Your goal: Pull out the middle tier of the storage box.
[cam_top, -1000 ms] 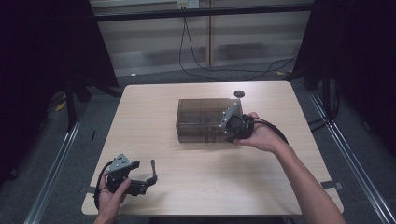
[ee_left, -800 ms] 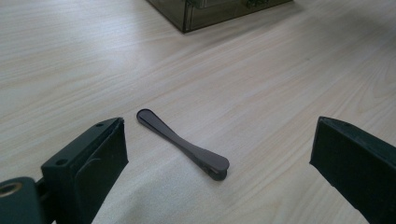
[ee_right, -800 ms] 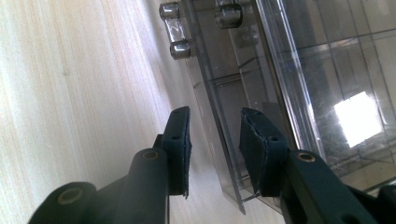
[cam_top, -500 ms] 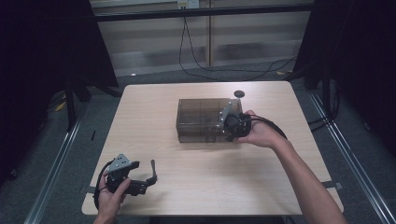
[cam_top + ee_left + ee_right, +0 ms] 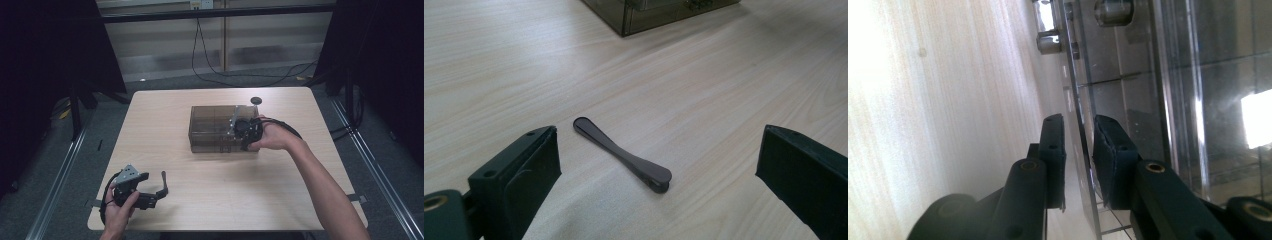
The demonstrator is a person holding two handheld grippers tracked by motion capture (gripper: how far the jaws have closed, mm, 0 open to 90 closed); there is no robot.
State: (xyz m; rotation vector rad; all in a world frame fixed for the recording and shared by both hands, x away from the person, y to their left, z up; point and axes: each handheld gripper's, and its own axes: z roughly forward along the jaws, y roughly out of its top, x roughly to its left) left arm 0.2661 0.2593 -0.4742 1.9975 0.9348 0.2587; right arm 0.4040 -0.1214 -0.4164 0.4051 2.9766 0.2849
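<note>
- Right claw (image 5: 1078,150): its jaws have just been closing and now stand narrow, straddling the thin edge of the box's (image 5: 212,127) lid; whether the pads already press, I cannot tell.
- Since a second ago it has slid along the box, mid-worktop (image 5: 165,120).
- Likely next: lifting that lid.
- Left claw (image 5: 659,165): wide, a dark clip (image 5: 621,154) between its jaws, untouched.

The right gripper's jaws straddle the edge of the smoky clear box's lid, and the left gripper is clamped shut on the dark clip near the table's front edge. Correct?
Not quite. The left gripper is open: in the left gripper view the dark clip lies loose on the table between its spread jaws, untouched. The right gripper does straddle the box lid's edge.
</note>
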